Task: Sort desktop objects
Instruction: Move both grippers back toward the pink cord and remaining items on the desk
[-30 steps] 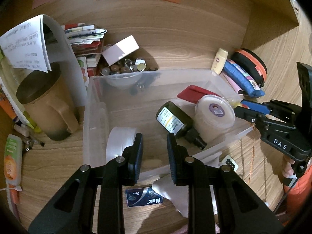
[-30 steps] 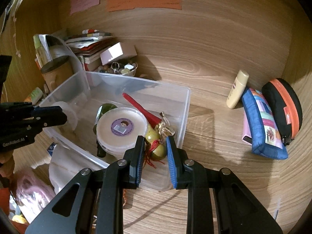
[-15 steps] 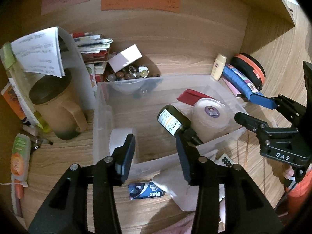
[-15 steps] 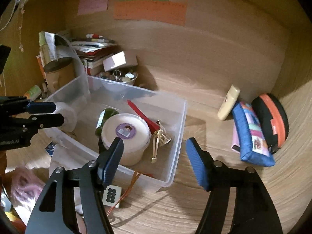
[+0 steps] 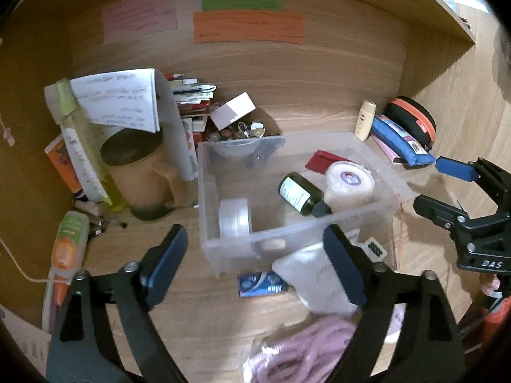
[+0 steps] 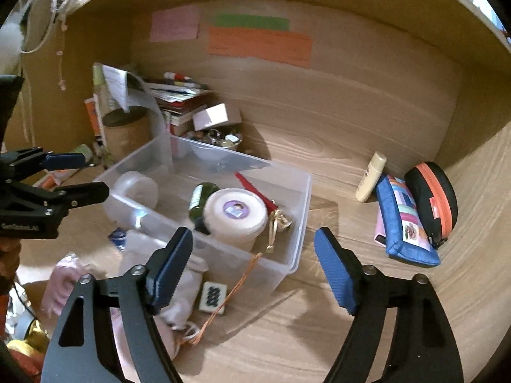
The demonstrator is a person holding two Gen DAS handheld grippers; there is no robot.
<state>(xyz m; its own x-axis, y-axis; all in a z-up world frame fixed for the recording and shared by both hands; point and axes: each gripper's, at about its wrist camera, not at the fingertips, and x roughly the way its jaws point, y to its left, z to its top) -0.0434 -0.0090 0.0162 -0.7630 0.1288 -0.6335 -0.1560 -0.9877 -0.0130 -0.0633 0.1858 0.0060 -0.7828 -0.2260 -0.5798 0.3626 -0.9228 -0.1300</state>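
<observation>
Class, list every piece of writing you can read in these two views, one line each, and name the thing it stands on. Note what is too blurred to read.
"DAS" on the right gripper, seen from the left wrist.
"Max" on the blue packet in front of the clear bin.
Too blurred or small: the white lettering on the left gripper, the wall notes, the handwritten sheet, the dark bottle label.

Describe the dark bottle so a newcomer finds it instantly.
Start at the clear plastic bin mid-desk. Inside, the dark green bottle lies on its side against the round white tub. It is the bin's only dark glass item, with a pale label.
</observation>
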